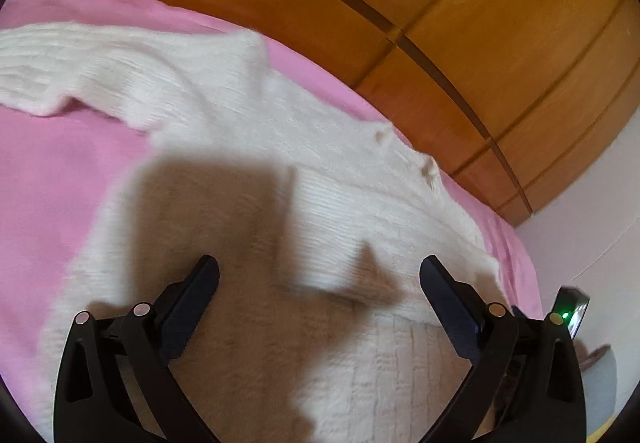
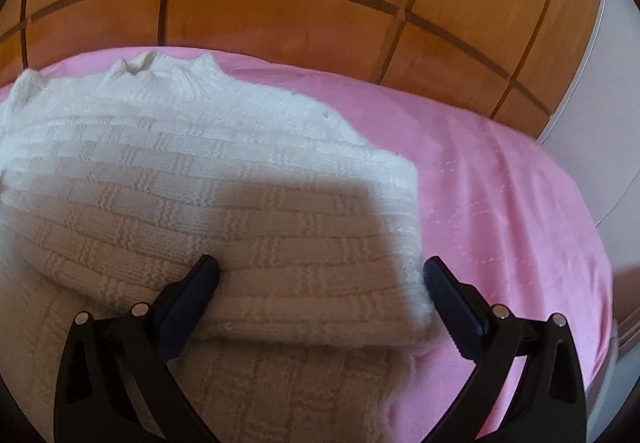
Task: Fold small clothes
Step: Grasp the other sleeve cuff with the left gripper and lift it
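Observation:
A small white knitted sweater (image 1: pixel 224 171) lies on a pink bed cover (image 1: pixel 52 179). One sleeve (image 1: pixel 80 67) stretches to the left in the left wrist view. My left gripper (image 1: pixel 319 275) hangs open just above the sweater's body, nothing between its fingers. In the right wrist view the sweater (image 2: pixel 208 179) shows a basket-weave knit and a folded-over layer whose rolled edge (image 2: pixel 320 307) sits between the fingers of my right gripper (image 2: pixel 321 277). That gripper is open, its jaws wide on either side of the fold, not pinching it.
A wooden headboard or wardrobe with dark inlay lines (image 2: pixel 304 3) rises right behind the bed. A white wall (image 1: pixel 592 203) stands to the right. Bare pink cover (image 2: pixel 500 211) spreads right of the sweater. A small device with a green light (image 1: pixel 570 309) shows by my left gripper.

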Demonstrator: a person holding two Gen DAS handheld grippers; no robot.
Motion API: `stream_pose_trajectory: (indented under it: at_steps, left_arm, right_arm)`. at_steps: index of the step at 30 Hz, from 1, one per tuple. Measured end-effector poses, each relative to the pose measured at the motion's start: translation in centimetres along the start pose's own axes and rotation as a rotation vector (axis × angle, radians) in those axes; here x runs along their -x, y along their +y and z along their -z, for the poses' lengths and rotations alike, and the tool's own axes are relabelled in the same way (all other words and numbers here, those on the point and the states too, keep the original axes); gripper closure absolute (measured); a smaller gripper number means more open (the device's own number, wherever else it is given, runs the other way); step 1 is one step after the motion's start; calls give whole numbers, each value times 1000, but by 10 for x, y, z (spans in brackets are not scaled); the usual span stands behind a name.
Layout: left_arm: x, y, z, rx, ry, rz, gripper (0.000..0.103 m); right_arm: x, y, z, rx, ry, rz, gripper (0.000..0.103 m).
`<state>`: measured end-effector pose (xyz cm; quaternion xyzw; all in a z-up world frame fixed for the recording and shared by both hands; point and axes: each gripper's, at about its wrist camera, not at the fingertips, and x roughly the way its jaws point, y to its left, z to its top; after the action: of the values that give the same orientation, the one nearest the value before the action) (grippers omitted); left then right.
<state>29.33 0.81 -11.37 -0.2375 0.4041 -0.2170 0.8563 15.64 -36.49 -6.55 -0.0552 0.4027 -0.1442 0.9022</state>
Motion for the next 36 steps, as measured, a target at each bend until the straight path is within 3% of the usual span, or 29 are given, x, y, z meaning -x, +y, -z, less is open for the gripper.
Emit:
stream_pose_trajectory:
  at_steps: [6,7,8,9,10,11,14,25,29,30,31,32,36]
  left_arm:
    - [64,73,-42,210,-149,-57,6]
    - [77,94,-50,256,-184,-87,15]
    - [85,108,-56,285,-201,-117,32]
    - [97,132,-64,331,-215,-185,41]
    - [104,150,-68,367,-220,-235,56]
    - [111,167,-71,406,-224,-277,64]
    - [128,208,-70,525,-254,-322,64]
    - [147,292,-79,859,-409,-112,64]
    - [143,290,-95,812,-375,-160,64]
    - [142,287,-100,771,-359,-193,70]
    - [142,284,-103,745,-347,-234,90]
    - [141,280,-106,710,-329,-300,97]
    - [159,255,-115,599,-398,-353,97]
  right_arm:
    - [13,30,-1,79,-51,120,2]
    - [11,29,-2,77,-51,118,2]
    - [9,27,-3,71,-47,108,2]
    - [7,27,-3,61,-43,96,2]
    - [6,25,-3,48,-38,76,2]
    - [8,19,-1,38,-34,62,2]
    - [9,11,1,9,-23,21,2]
    - [8,10,0,8,-23,18,2]
    - [9,9,1,7,-25,16,2]
    - [9,9,1,7,-25,17,2]
    - [9,9,1,8,-26,19,2]
    - [8,9,1,8,-27,20,2]
    - [8,9,0,9,-28,24,2]
